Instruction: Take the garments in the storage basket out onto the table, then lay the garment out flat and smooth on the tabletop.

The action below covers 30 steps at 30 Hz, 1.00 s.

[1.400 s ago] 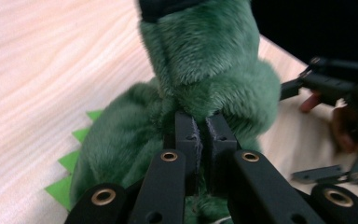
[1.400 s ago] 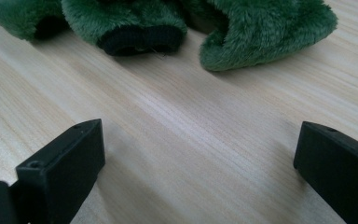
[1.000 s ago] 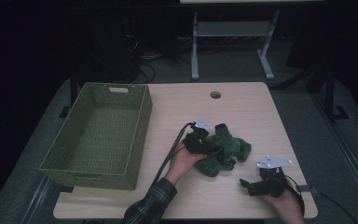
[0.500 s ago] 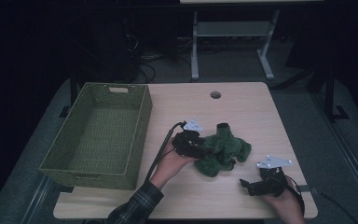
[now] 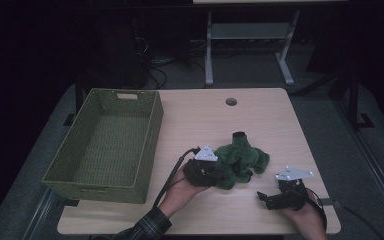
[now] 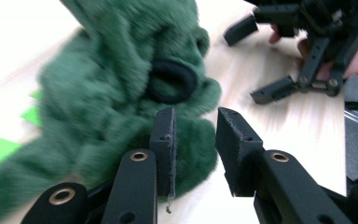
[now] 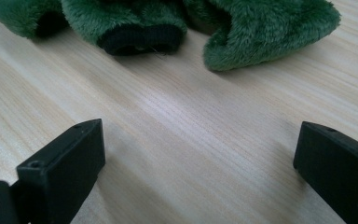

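Observation:
A dark green plush garment [image 5: 242, 157] with black cuffs lies crumpled on the wooden table [image 5: 200, 117], one part sticking up. My left gripper [image 5: 219, 174] is at the garment's left edge. In the left gripper view its jaws [image 6: 196, 140] stand a little apart, with green plush [image 6: 112, 84] and a black cuff [image 6: 170, 81] just beyond and partly between them. My right gripper [image 5: 264, 197] rests near the front right edge, open wide [image 7: 196, 154] over bare wood. The plush [image 7: 261, 28] lies a short way ahead of it.
An olive woven basket [image 5: 100, 187] stands on the table's left side with nothing in it. A round cable hole [image 5: 231, 101] sits near the far edge. The other gripper [image 6: 256, 60] appears at the top right of the left gripper view.
My left gripper has drawn back toward the person along the garment's left edge. The garment has changed shape, and one part now stands up. The right gripper has stayed put.

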Each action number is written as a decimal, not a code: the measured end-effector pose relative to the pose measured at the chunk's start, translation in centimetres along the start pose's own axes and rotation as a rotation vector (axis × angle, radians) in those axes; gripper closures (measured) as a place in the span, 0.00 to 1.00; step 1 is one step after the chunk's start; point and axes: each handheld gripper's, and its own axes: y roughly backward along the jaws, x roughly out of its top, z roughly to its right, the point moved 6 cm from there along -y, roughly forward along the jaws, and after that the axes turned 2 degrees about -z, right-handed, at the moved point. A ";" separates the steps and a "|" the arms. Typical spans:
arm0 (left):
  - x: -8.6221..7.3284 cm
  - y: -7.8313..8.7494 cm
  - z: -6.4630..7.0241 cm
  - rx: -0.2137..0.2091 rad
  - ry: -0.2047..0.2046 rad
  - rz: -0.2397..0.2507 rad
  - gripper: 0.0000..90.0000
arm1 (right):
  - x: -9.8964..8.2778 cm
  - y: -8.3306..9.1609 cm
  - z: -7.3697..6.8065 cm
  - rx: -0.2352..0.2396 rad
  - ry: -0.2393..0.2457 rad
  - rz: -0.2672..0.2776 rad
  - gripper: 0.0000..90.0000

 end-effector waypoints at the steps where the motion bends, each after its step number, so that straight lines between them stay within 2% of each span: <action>1: -0.2 -0.2 0.2 -0.003 -0.006 -0.009 0.75 | 0.0 0.0 0.0 0.001 0.001 0.000 0.02; 6: -1.2 -1.5 1.0 -0.018 -0.022 -0.040 0.73 | 0.2 0.3 -0.2 0.016 0.002 0.007 0.10; 10: -2.0 -2.7 1.3 -0.007 -0.030 -0.072 0.66 | 0.8 0.9 -0.6 0.025 0.002 0.051 0.18; 13: -2.4 -3.4 1.1 0.007 -0.040 -0.093 0.60 | 1.3 1.2 -1.1 0.068 0.011 0.077 0.28; 17: -2.6 -3.9 0.8 0.021 -0.045 -0.093 0.60 | 2.2 1.0 -1.9 0.110 0.032 0.105 0.37; 21: -2.6 -4.1 0.3 0.041 -0.033 -0.090 0.70 | 3.0 0.4 -2.6 0.134 0.048 0.103 0.45; 22: -2.6 -4.1 0.2 0.044 -0.026 -0.087 0.75 | 3.2 0.1 -2.6 0.137 0.056 0.101 0.48; 25: -2.6 -4.0 -0.2 0.042 -0.011 -0.085 0.85 | 3.4 -0.4 -3.0 0.154 0.054 0.090 0.51; 27: -2.5 -4.0 -0.5 0.027 0.020 -0.078 0.93 | 3.5 -0.8 -3.2 0.159 0.059 0.079 0.55; 29: -2.5 -4.0 -0.5 0.014 0.036 -0.075 0.96 | 3.6 -1.1 -3.4 0.159 0.059 0.075 0.58; 30: -2.5 -3.9 -0.5 0.010 0.039 -0.076 0.97 | 3.7 -1.3 -3.4 0.159 0.064 0.075 0.63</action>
